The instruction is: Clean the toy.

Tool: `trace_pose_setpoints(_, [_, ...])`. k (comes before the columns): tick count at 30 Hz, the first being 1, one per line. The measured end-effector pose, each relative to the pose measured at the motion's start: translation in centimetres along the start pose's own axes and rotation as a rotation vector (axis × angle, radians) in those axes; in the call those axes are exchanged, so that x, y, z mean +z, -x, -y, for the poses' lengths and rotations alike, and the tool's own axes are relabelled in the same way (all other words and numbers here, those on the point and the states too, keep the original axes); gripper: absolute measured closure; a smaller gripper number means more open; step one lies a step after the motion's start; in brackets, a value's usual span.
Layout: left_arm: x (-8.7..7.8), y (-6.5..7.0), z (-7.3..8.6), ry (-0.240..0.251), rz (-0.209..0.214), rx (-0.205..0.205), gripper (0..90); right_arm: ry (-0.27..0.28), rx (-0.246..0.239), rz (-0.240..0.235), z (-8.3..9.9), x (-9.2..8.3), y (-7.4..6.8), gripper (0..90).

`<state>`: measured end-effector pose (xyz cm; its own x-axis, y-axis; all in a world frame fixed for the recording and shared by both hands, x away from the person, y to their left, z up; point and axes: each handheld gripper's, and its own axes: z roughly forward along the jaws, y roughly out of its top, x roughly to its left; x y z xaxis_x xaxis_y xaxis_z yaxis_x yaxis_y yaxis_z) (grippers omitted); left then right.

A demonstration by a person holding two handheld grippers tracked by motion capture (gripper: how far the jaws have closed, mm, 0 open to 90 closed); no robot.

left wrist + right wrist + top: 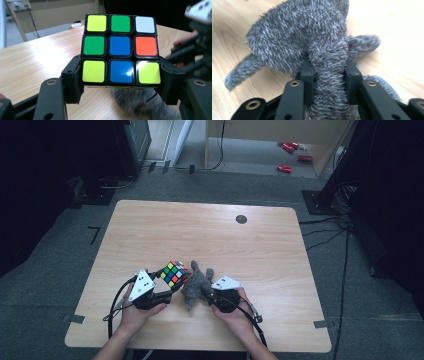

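A colourful puzzle cube (pixel 174 273) sits clamped in my left gripper (pixel 172 284), just above the wooden table (pixel 200 235). In the left gripper view the cube (pixel 120 48) shows a face of yellow, green, blue, white and orange squares, with the two black jaws pressed on its lower row. A grey furry plush toy (pixel 196 285) lies just right of the cube. My right gripper (pixel 209 295) is shut on it. Seen from the right gripper view, the pads squeeze a narrow part of the plush (pixel 328 72), and its body and limbs spread beyond.
A small dark round disc (pixel 241 219) lies on the table's far right part. Beyond the far edge are cables, dark stands and several red objects (pixel 292 155) on the floor. The other gripper (pixel 197 45) stands close at the right in the left gripper view.
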<state>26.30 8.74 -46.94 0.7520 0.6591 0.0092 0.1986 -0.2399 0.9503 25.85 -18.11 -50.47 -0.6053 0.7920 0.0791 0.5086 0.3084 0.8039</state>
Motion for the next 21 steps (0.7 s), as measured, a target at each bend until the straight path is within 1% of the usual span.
trace_pose_setpoints(2, [0.3, 0.1, 0.0, -0.004, 0.022, -0.004, 35.4, 0.051, 0.009, 0.013, -0.2, -1.3, 0.5, 71.2])
trace_pose_setpoints(4, [0.5, 0.3, 0.1, -0.014, 0.043, 0.009, 35.4, 0.130, 0.021, 0.024, -0.6, -2.9, 0.9, 71.1])
trace_pose_setpoints(6, [0.8, 0.6, 0.1, -0.011, 0.082, 0.029, 35.4, 0.222, 0.020, -0.002, -0.9, -4.5, 1.2, 71.1])
trace_pose_setpoints(7, [0.9, 0.9, 0.1, -0.013, 0.102, 0.047, 35.4, 0.262, 0.002, -0.013, -1.0, -5.1, 1.2, 71.1])
trace_pose_setpoints(8, [1.1, 1.3, 0.1, -0.019, 0.122, 0.068, 35.4, 0.298, -0.017, -0.034, -1.1, -5.7, 1.1, 71.0])
trace_pose_setpoints(9, [1.3, 1.7, 0.1, -0.027, 0.140, 0.094, 35.4, 0.329, -0.040, -0.052, -1.2, -6.2, 1.0, 71.1])
trace_pose_setpoints(10, [1.4, 2.1, 0.1, -0.033, 0.155, 0.119, 35.4, 0.349, -0.056, -0.058, -1.3, -6.6, 0.7, 71.1])
trace_pose_setpoints(11, [1.6, 2.5, 0.2, -0.038, 0.172, 0.139, 35.4, 0.362, -0.057, -0.071, -1.4, -6.8, 0.5, 71.0])
trace_pose_setpoints(13, [1.8, 3.2, 0.2, -0.043, 0.196, 0.172, 35.4, 0.369, -0.035, -0.126, -1.6, -7.0, 0.3, 70.9])
trace_pose_setpoints(14, [1.9, 3.4, 0.3, -0.043, 0.205, 0.182, 35.4, 0.362, -0.029, -0.133, -1.6, -7.0, 0.2, 71.0])
trace_pose_setpoints(16, [1.8, 3.6, 0.2, -0.028, 0.225, 0.198, 35.4, 0.353, -0.008, -0.141, -1.5, -6.7, 0.4, 71.1])
trace_pose_setpoints(18, [1.6, 3.8, 0.0, -0.010, 0.245, 0.212, 35.4, 0.337, 0.039, -0.147, -1.2, -6.4, 1.1, 71.3])
trace_pose_setpoints(19, [1.6, 4.0, -0.2, -0.003, 0.251, 0.219, 35.4, 0.322, 0.057, -0.139, -1.0, -6.3, 1.3, 71.5])
trace_pose_setpoints(21, [1.6, 4.2, -0.4, 0.001, 0.251, 0.221, 35.4, 0.301, 0.066, -0.113, -0.8, -6.0, 1.8, 71.7])
